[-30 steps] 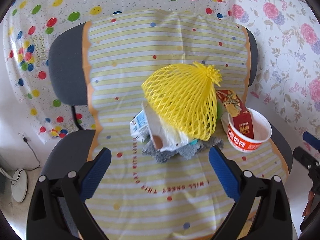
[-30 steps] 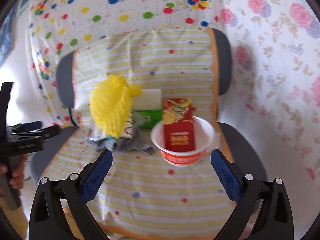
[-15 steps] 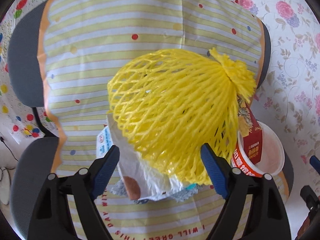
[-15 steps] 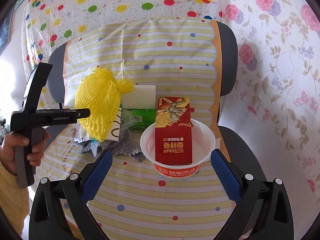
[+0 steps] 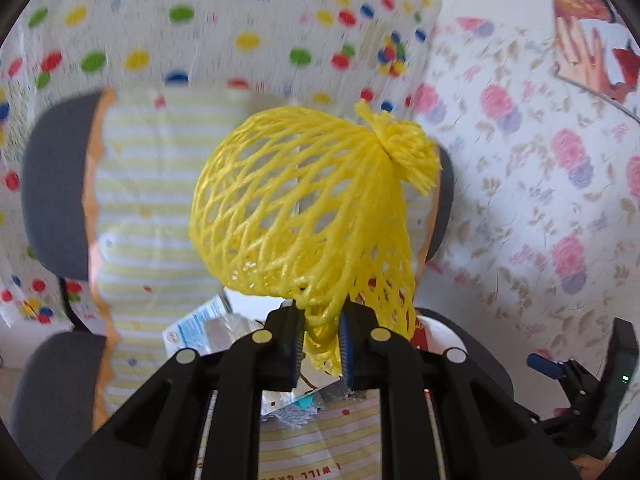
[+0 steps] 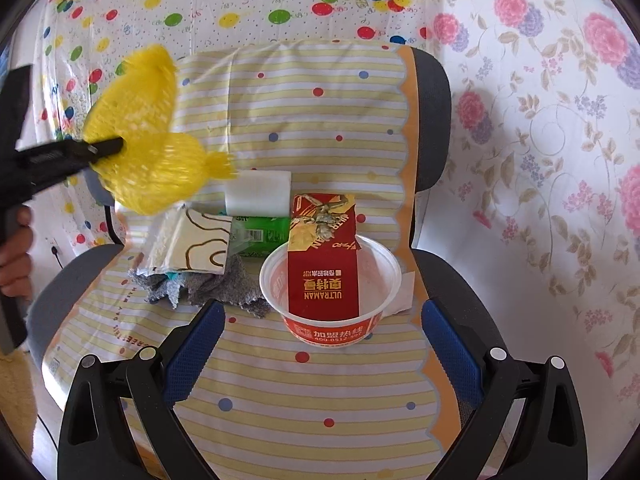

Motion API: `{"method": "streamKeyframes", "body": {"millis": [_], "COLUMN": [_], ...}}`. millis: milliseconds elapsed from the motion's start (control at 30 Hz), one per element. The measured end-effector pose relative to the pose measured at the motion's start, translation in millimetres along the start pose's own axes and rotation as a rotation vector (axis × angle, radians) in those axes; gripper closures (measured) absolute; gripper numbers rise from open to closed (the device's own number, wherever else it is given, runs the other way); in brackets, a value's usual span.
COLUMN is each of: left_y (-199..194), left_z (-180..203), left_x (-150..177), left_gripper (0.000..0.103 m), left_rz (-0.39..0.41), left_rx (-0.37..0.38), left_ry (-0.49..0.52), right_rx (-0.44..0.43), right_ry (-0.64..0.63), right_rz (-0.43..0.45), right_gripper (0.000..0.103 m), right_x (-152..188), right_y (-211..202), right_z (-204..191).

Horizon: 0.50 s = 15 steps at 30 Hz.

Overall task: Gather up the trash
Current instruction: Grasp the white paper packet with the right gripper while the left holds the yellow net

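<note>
My left gripper [image 5: 320, 340] is shut on the lower edge of a yellow foam fruit net [image 5: 304, 216] and holds it in the air above the chair seat. The net also shows in the right wrist view [image 6: 152, 160], lifted at the left with the left gripper [image 6: 116, 146] clamped on it. My right gripper [image 6: 320, 344] is open and empty, just in front of a white and red paper bowl [image 6: 332, 320] with a red Ultraman carton [image 6: 324, 256] standing in it. A silver wrapper [image 6: 192, 244], a green packet [image 6: 260, 236], a white foam block [image 6: 258, 194] and a grey rag [image 6: 224, 292] lie on the seat.
The trash lies on an office chair covered with a yellow striped cloth [image 6: 300, 392]. Grey armrests [image 6: 452, 280] stand at both sides. A balloon-print sheet [image 6: 240, 4] and a floral sheet [image 6: 552, 160] hang behind. A milk carton [image 5: 196, 324] lies under the net.
My left gripper has shut on the yellow net and lifted it off the pile, uncovering the wrapper beneath. My right gripper has moved a little closer to the bowl.
</note>
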<state>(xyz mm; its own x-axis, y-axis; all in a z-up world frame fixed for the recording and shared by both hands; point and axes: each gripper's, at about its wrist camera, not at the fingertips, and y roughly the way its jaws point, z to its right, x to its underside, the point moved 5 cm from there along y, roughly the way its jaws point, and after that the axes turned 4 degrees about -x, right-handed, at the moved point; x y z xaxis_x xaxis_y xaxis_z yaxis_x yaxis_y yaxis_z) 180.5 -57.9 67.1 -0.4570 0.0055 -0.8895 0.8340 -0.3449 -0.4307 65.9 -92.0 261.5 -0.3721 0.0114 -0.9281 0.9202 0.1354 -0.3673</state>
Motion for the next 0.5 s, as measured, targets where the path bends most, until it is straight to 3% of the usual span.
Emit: {"method": "streamKeyframes", "body": {"millis": [133,267,400,433,467,500], "left_y": [-45,-59,-71,-71,-71,-71], "left_z": [-9,-34,-66,-73,-78,-86], "left_x": [5,30,59,67,72,80], "left_gripper": [0.090,0.090,0.090,0.090,0.090,0.090], "left_rz": [0.011,-0.039,-0.074,-0.085,-0.091,-0.104], "left_rx": [-0.116,-0.143,-0.307,-0.314,-0.307,-0.289], "left_ry": [0.059,0.057,0.041,0.023,0.006,-0.022], "right_rx": [-0.021,-0.024,-0.059,-0.066,-0.066,-0.067], "right_ry": [0.004,-0.016,-0.050,-0.061,-0.068,-0.064], "right_rz": [0.007,0.009,0.003,-0.001,-0.008,-0.018], "right_gripper": [0.006,0.008,0.013,0.016,0.035,0.042], "right_x": [13,-3,2,-7,-12,-15], "right_y": [-20,-22,-22,-17,-13,-7], "right_z": [-2,-11,-30,-35,-39,-41]}}
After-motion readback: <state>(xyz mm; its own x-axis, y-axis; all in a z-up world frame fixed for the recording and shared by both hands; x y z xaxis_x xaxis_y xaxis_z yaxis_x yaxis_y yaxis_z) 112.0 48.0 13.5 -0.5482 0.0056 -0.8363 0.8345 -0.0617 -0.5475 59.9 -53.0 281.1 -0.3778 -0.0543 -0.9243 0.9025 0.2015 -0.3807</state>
